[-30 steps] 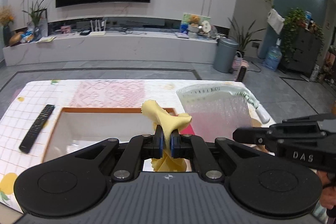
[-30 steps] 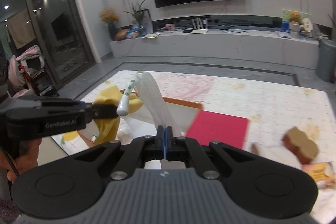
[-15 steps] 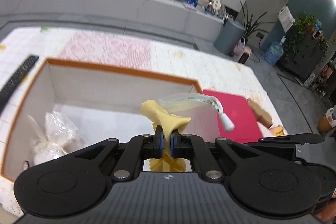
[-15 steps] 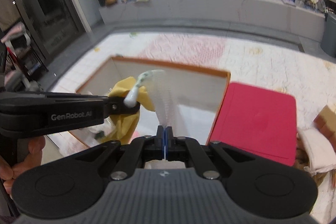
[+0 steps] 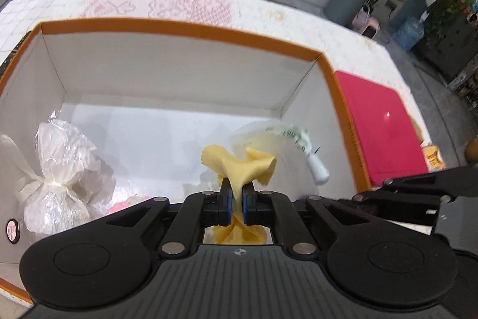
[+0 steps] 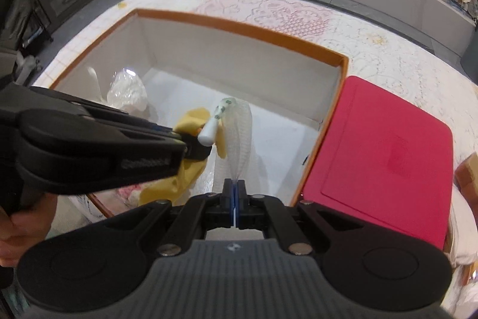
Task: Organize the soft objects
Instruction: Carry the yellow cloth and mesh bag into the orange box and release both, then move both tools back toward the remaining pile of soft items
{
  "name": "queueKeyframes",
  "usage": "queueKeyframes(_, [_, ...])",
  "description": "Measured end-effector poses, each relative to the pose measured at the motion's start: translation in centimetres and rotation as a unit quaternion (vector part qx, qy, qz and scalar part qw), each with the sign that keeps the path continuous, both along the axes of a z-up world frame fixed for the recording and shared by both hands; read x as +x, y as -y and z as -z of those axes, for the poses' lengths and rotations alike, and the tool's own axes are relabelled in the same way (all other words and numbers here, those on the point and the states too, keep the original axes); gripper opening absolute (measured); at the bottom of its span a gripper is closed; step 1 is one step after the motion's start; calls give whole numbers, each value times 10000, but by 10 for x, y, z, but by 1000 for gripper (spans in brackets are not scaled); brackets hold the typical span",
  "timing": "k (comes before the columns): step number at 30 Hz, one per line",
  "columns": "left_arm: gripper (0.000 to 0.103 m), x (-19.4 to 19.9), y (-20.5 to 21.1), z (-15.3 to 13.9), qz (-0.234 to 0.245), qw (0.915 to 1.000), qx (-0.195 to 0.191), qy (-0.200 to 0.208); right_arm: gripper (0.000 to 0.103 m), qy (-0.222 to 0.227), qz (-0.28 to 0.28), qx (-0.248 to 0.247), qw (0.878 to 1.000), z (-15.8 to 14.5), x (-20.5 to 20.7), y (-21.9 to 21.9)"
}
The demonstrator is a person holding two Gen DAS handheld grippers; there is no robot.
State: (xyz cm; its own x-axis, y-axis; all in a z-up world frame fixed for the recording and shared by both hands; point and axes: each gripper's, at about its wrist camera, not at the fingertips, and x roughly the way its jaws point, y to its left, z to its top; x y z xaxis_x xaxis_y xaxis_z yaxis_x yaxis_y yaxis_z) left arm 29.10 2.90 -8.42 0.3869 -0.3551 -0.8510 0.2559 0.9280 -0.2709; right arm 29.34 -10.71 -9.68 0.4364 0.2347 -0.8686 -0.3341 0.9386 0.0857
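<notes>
Right now both my tongs are clenched on soft things and both hang over the open orange-rimmed box (image 5: 185,29). My left gripper (image 5: 236,205) pinches the yellow cloth (image 5: 239,166) at its middle, so one ruffled end stands up past the jaws and the rest droops beneath them. My right gripper (image 6: 234,207) nips the lower edge of the mesh bag (image 6: 239,136), whose long axis runs up and away from the jaws to the white handle (image 6: 210,133) at its far end. That handle leans toward my left tong and sits just beside the cloth, nearly touching it in the right wrist view. Below both lies the box's white floor, bare under the two loads, with a tied plastic bundle (image 5: 59,169) off to the left side and the red lid (image 6: 385,157) outside the right wall. I judge what matters for the drop is that each piece hangs inside the walls, bag rightward of cloth.
</notes>
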Motion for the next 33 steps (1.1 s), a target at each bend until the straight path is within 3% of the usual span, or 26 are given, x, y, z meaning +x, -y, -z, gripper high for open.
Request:
queueKeyframes(8, [13,-6,-4,2,37,9999,146,-66,0,32,-224,-192,9996,1,1,-5])
queueKeyframes(10, [24,-8,-4,-2,38,9998,197,-22,2,56,-242,-203,9995,0,-1,-5])
queueKeyframes(14, [31,-9,-3,-10,12,9998,214,59,4,70,-257,-211,9994,-1,-2,-5])
queueKeyframes(17, [31,-13,-6,-16,-30,9996,260,143,8,105,-266,-182,9994,-4,-6,-5])
queueKeyframes(21, [31,-18,-6,-27,-89,9991,340,242,21,198,-263,-154,9993,-10,-13,-4])
queueKeyframes(33, [31,-70,-2,-68,-62,9927,236,1181,31,664,-121,132,9976,-46,-47,9])
